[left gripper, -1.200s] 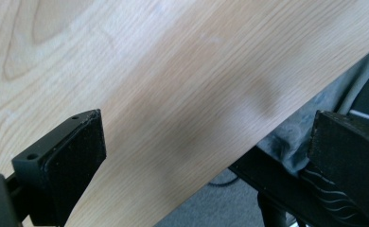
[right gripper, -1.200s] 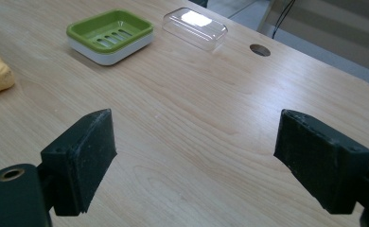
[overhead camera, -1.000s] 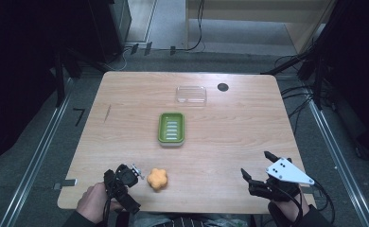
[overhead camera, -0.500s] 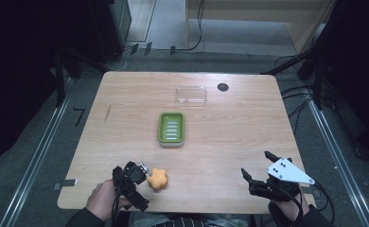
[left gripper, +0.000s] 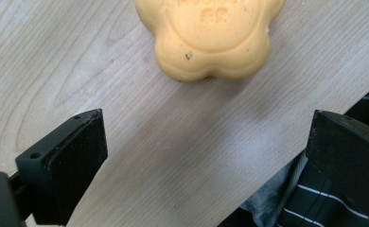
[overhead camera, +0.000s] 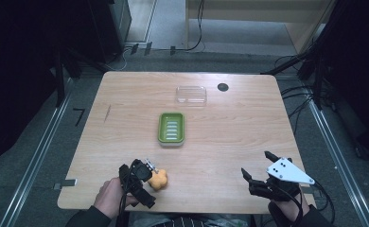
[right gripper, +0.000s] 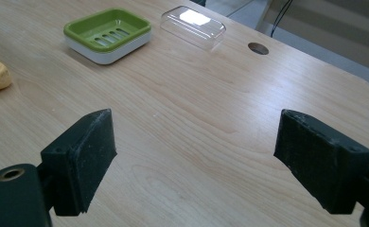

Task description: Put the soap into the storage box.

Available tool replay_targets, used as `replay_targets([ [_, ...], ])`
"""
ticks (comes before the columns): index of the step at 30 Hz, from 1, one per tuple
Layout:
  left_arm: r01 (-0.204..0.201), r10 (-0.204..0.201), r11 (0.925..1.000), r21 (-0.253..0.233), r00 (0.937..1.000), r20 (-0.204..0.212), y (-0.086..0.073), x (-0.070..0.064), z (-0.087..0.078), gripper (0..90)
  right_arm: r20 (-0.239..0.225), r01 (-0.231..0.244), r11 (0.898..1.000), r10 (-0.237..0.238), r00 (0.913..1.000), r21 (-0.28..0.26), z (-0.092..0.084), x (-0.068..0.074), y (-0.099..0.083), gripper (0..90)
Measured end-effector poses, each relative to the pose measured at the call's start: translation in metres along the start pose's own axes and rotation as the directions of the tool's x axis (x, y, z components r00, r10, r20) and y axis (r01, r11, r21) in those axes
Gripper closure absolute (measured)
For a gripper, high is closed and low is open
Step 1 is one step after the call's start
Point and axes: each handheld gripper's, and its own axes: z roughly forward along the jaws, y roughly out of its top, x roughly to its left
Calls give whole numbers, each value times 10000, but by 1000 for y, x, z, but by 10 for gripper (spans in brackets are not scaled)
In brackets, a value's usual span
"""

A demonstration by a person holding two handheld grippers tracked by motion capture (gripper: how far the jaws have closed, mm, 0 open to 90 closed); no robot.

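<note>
Left gripper view has the left claw [left gripper: 206,156] spread wide, empty, the flower-shaped orange soap [left gripper: 211,35] lying just ahead of its jaws on the tabletop [left gripper: 55,56], likely lined up for grasping. Right claw [right gripper: 197,156] gapes idle, soap far left.

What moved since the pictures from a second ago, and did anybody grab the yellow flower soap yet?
The left gripper slid right along the table's near edge, up to the orange-yellow flower-shaped soap. Its jaws are open and the soap lies just ahead of them, not gripped. The soap, the green soap dish, the clear lid and the right gripper, also open, stayed where they were.
</note>
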Motion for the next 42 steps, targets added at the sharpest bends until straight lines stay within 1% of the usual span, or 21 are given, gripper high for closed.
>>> replay_targets([
  [3, 20, -20, 10000, 17, 10000, 20, 2, 0, 0, 0, 3, -2, 10000, 2, 10000, 0, 0, 0, 0, 136],
  [5, 67, -67, 10000, 12, 9999, 154, 4, 0, 1, 0, 6, 1, 10000, -1, 10000, -3, 0, 0, 0, 136],
  [6, 40, -40, 10000, 43, 9999, 102, 6, 0, 2, 0, 20, -27, 10000, 27, 10000, -3, -1, 0, 0, 136],
  [11, 104, -105, 9999, 47, 9999, 117, 9, -1, 4, 0, 20, -29, 10000, 29, 10000, -4, -1, 0, 0, 136],
  [12, 46, -47, 9999, 110, 9999, 102, 10, -1, 4, 0, 19, -24, 10000, 24, 10000, -5, -1, 0, 0, 136],
  [13, 96, -96, 9999, 50, 9999, 107, 11, -1, 5, 0, 17, -28, 10000, 28, 10000, -2, -1, 0, 0, 136],
  [14, 51, -52, 9999, 112, 9999, 90, 13, -1, 6, 0, 16, -14, 10000, 14, 10000, -6, 0, 0, 0, 136],
  [17, 15, -18, 9999, 155, 9998, 175, 16, -2, 8, 0, 13, -14, 10000, 14, 10000, -7, -1, 0, 0, 136],
  [18, -90, 86, 9998, 181, 9998, 189, 18, -3, 9, 0, 21, -36, 10000, 36, 10000, -2, -1, 0, 0, 136],
  [24, -191, 188, 9996, 225, 9997, 176, 26, -4, 13, 0, 11, 8, 10000, -8, 10000, -25, -1, -1, 0, 136],
  [29, -196, 190, 9993, 328, 9996, 196, 30, -3, 15, 0, 15, -5, 10000, 5, 10000, -16, -1, -1, 0, 136],
  [30, -163, 156, 9989, 428, 9997, 165, 32, -1, 17, 0, 11, 6, 10000, -6, 10000, -23, -1, -1, 0, 136],
  [33, -142, 135, 9990, 420, 9997, 179, 34, -1, 18, 0, 8, 3, 10000, -3, 10000, -36, -1, -1, -1, 136],
  [34, -218, 209, 9986, 477, 9996, 199, 37, 0, 18, 28, 4, 13, 10000, -13, 10000, -34, -1, -1, -1, 136],
  [36, -144, 135, 9991, 404, 9997, 211, 38, 0, 19, 35, 9, 14, 10000, -14, 10000, -31, -1, -1, -1, 136],
  [37, -223, 215, 9988, 435, 9996, 203, 40, 0, 19, 46, 14, 11, 10000, -11, 10000, -31, -1, -1, -1, 136],
  [39, -199, 190, 9990, 395, 9996, 225, 42, -1, 19, 98, 4, 16, 10000, -16, 10000, -37, -1, -1, -1, 136],
  [42, -262, 257, 9986, 470, 9996, 94, 45, -3, 21, 178, -2, 7, 10000, -7, 10000, -42, -1, -1, -1, 136],
])
